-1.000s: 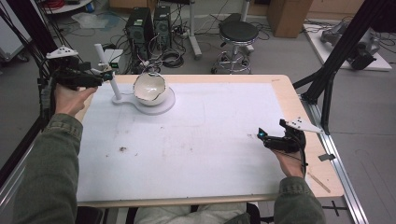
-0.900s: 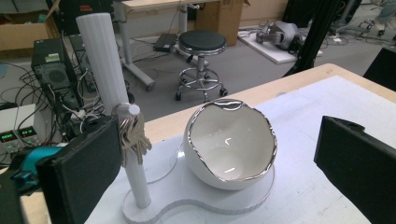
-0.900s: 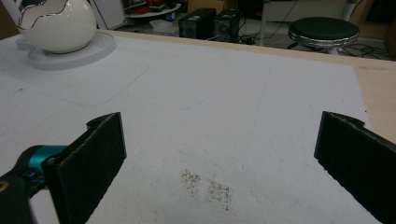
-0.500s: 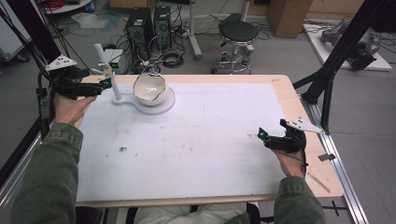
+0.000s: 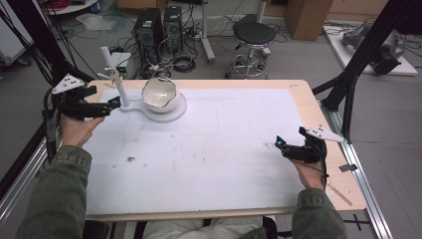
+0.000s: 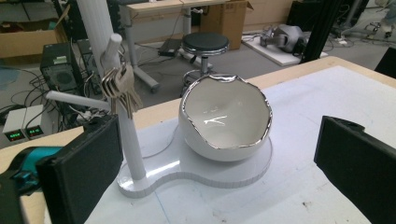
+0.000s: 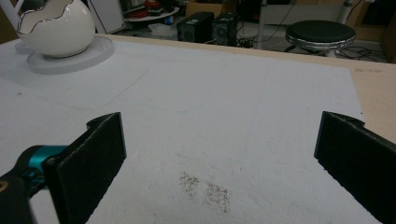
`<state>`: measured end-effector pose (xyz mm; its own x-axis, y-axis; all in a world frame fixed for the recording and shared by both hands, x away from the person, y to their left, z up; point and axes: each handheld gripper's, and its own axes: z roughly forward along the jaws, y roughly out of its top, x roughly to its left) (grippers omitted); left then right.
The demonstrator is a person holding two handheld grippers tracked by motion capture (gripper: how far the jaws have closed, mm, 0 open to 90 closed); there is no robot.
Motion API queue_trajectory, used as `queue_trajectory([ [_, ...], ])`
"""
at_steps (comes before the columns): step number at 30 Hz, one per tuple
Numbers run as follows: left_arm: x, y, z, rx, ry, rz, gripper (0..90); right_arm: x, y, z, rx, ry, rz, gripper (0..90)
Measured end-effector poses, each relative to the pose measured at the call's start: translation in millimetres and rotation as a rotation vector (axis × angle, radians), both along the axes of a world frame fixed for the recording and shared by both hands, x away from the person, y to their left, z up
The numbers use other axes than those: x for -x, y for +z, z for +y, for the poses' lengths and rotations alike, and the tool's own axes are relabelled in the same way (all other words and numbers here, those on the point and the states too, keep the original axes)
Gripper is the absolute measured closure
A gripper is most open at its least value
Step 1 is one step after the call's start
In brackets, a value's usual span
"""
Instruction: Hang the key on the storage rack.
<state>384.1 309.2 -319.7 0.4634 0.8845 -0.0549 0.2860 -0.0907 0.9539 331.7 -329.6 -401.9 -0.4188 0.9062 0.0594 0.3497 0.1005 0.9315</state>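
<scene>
A white stand has a tall post (image 5: pixel 115 74) (image 6: pixel 130 140) with pegs, and a bunch of keys (image 6: pixel 119 84) hangs from one peg. On its flat base (image 5: pixel 174 115) (image 7: pixel 88 53) sits a white egg-shaped bowl (image 5: pixel 160 95) (image 6: pixel 224 121) (image 7: pixel 56 28) with a jagged silver rim; it holds nothing. My left gripper (image 5: pixel 113 103) (image 6: pixel 218 163) is open, low by the post's left side, its jaws pointing at the stand and bowl. Far to the right, my right gripper (image 5: pixel 279 144) (image 7: pixel 222 154) rests open above the white mat with nothing between its jaws.
A white mat (image 5: pixel 224 149) covers most of the wooden table (image 5: pixel 328 129), with dirt specks (image 5: pixel 131 159) (image 7: pixel 205 186) on it. Beyond the far edge are a stool (image 5: pixel 254 35), computer towers (image 5: pixel 157 27) and cables. A black frame strut (image 5: pixel 358 74) rises at the right.
My left gripper has come down from peg height beside the post to near its foot. The right gripper has barely moved.
</scene>
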Motion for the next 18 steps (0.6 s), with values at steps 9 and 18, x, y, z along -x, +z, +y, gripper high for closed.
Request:
queue_trajectory([
  [9,12.9,-10.5,1.6,0.015,0.002,-0.008,1.7,-0.5,-0.6,1.1,0.004,0.006,0.002,1.0],
  [18,24.7,-18.7,-1.8,0.017,-0.014,-0.015,1.7,-0.4,-0.6,1.2,0.007,0.008,0.002,1.0],
])
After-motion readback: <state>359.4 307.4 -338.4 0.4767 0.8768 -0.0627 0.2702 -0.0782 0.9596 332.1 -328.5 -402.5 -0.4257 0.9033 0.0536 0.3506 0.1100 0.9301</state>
